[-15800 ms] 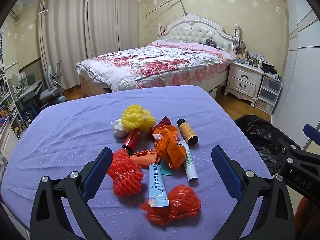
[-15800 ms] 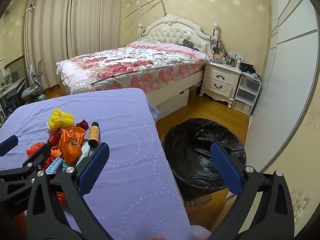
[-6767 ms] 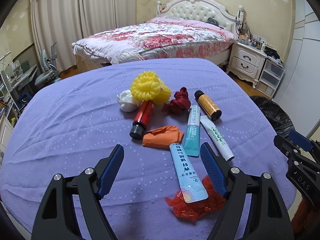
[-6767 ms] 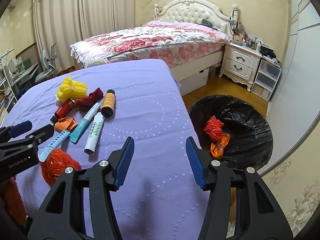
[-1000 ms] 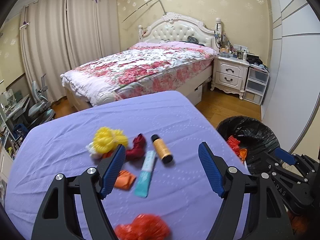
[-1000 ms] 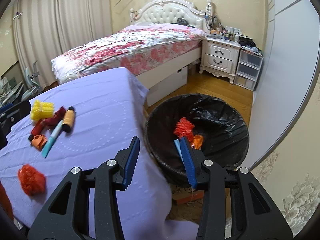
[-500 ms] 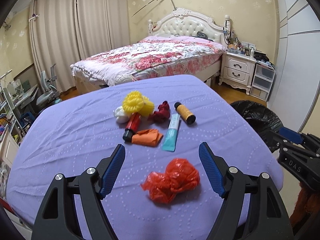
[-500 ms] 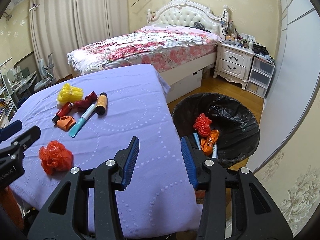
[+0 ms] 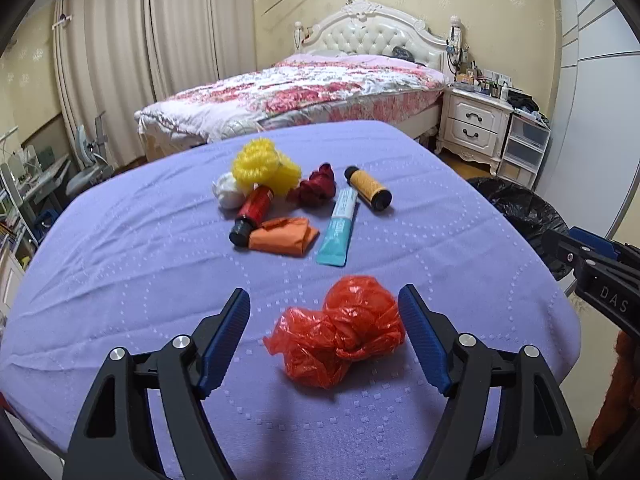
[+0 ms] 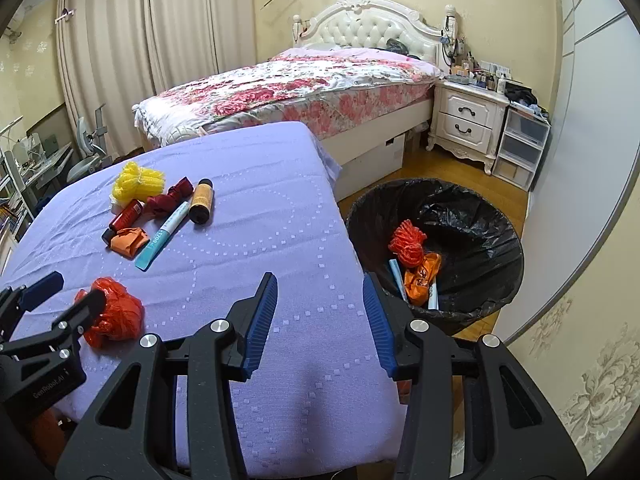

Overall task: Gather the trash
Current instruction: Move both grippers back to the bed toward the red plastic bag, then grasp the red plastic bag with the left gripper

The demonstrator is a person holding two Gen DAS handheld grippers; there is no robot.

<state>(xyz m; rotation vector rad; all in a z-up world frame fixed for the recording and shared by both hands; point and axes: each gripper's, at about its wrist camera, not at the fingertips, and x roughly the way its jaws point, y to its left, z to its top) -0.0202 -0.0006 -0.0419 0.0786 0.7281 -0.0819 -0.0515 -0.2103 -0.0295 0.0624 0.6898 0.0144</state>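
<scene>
A crumpled red plastic bag [image 9: 344, 332] lies on the purple-covered table [image 9: 120, 264], near its front edge. My left gripper [image 9: 322, 294] is low over it, jaws opening; the bag sits between the fingers, closer to the right one, and neither pad presses on it. The right wrist view shows the same bag [image 10: 116, 312] and left gripper [image 10: 68, 292]. My right gripper [image 10: 319, 280] hangs open and empty over the table's right edge. The black-lined bin [image 10: 480, 216] stands on the floor to the right, holding a red net, an orange wrapper and tubes.
Farther back on the table lie a yellow net [image 9: 264, 168], white wad [image 9: 228, 194], red bottle [image 9: 254, 214], orange wrapper [image 9: 286, 236], teal tube [image 9: 340, 228], dark red wad [image 9: 316, 188] and amber bottle [image 9: 368, 188]. A bed [image 9: 320, 84] and nightstand [image 9: 476, 128] stand behind.
My left gripper has swung back over the table and dropped toward the red bag, which now lies between its fingers. The right gripper has come from over the bin to the table's edge.
</scene>
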